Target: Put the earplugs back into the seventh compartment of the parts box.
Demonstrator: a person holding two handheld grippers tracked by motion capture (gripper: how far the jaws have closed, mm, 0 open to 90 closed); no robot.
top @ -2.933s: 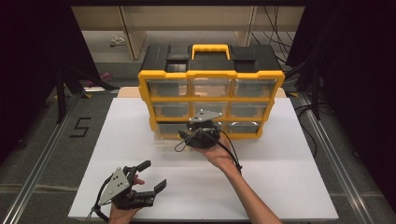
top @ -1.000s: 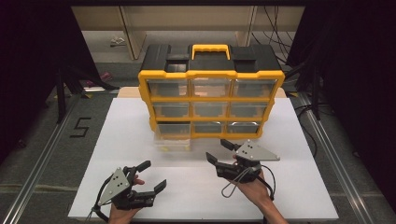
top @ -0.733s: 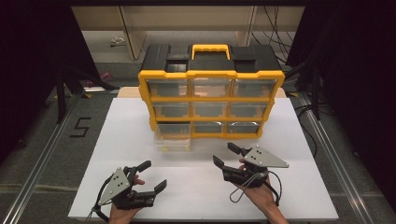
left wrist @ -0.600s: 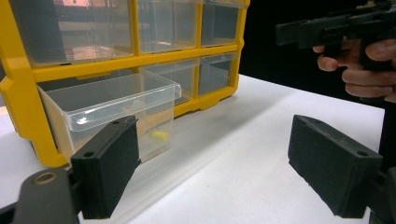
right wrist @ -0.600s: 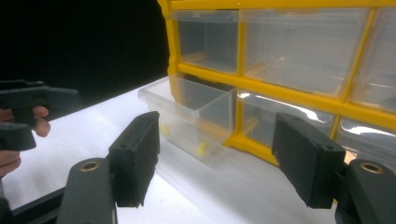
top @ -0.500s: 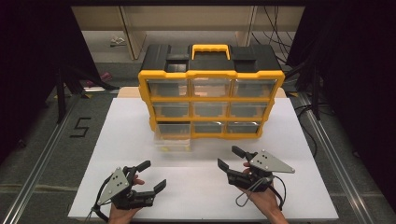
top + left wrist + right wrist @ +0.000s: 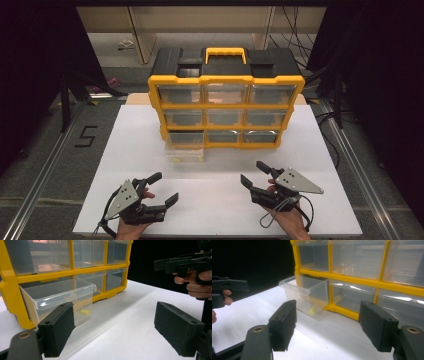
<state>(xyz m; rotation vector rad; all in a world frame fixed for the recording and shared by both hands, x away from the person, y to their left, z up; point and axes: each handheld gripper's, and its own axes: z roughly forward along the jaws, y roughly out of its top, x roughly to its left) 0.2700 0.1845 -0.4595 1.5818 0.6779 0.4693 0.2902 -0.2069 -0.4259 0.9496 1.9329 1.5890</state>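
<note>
A yellow and black drawer organizer (image 7: pixel 225 110) stands at the back middle of the white table (image 7: pixel 125 150). Its bottom-left clear drawer (image 7: pixel 185 147) is pulled out. A small yellow item (image 7: pixel 84 312) lies inside that drawer (image 7: pixel 60 297), and the same yellow item (image 7: pixel 312 311) shows through the drawer's wall (image 7: pixel 308 291) in the right gripper view. My left gripper (image 7: pixel 164 188) is open at the near left, holding nothing. At the near right my right gripper (image 7: pixel 252 173) is open and empty too. Both point toward the organizer, well short of it.
The other drawers (image 7: pixel 225 117) sit closed in the organizer. A bare strip of table separates the two grippers and the organizer. Dark floor with a rail (image 7: pixel 45 170) and a marked "5" (image 7: pixel 86 136) lies left of the table.
My right gripper has drawn back from the organizer's bottom row to the near right of the table. The left gripper has stayed where it was.
</note>
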